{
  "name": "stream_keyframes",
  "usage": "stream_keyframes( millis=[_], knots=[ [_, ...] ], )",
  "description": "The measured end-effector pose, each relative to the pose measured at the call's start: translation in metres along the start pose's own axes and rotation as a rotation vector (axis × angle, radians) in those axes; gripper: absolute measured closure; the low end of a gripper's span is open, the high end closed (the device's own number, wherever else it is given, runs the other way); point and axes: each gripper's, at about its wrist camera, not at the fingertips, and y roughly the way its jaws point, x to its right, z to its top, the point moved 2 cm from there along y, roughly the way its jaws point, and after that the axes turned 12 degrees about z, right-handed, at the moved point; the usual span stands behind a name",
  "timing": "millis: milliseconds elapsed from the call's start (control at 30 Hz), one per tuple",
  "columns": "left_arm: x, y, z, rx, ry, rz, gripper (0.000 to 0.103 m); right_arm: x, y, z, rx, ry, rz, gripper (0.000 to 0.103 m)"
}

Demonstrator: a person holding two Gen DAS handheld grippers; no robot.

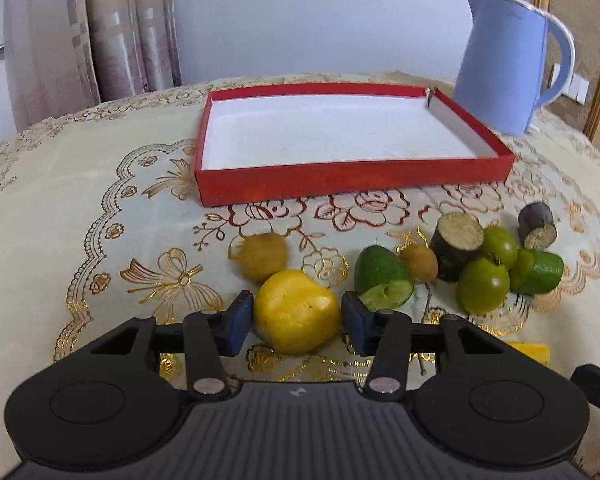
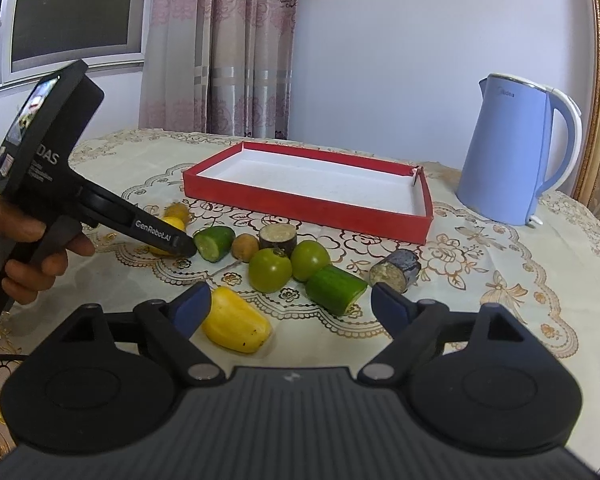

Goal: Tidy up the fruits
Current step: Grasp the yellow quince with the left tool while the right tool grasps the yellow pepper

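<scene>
Yellow fruit (image 1: pixel 296 312) lies on the tablecloth (image 1: pixel 60 200), at six o'clock from the red tray (image 1: pixel 340 188), pinched between the left gripper (image 1: pixel 296 320) pads. Right gripper (image 2: pixel 290 304) stands spread, nothing held. Blue kettle (image 1: pixel 508 68) stands at two o'clock of the tray.

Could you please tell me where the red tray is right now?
The red tray sits on the table beyond the row of fruit, left of the blue kettle in both wrist views, and is empty.

table (image 2: pixel 500 320): patterned cloth | on it: red tray (image 2: pixel 308 204), blue kettle (image 2: pixel 508 160), scattered fruit pieces (image 2: pixel 270 270)
</scene>
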Motion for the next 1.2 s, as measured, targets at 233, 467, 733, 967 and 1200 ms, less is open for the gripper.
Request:
stream_keyframes(
  millis=[233,467,733,967,1200],
  knots=[
    [-0.001,-0.005,-0.003,0.000,-0.023,-0.013,0.058,-0.002,-0.001,0.000,-0.004,-0.002,0.004,0.017],
    [-0.005,-0.022,-0.011,0.042,-0.024,-0.004,0.058,-0.015,0.010,-0.003,-0.047,-0.021,0.074,0.021],
    [-0.009,-0.040,-0.010,0.090,-0.026,-0.010,0.058,-0.016,0.034,-0.003,-0.125,-0.010,0.107,0.043],
    [-0.008,-0.045,-0.010,0.112,-0.020,-0.007,0.058,-0.012,0.052,-0.002,-0.188,-0.020,0.175,0.054],
    [-0.008,-0.047,-0.008,0.123,-0.020,-0.006,0.058,-0.011,0.058,-0.005,-0.204,-0.020,0.201,0.063]
  ],
)
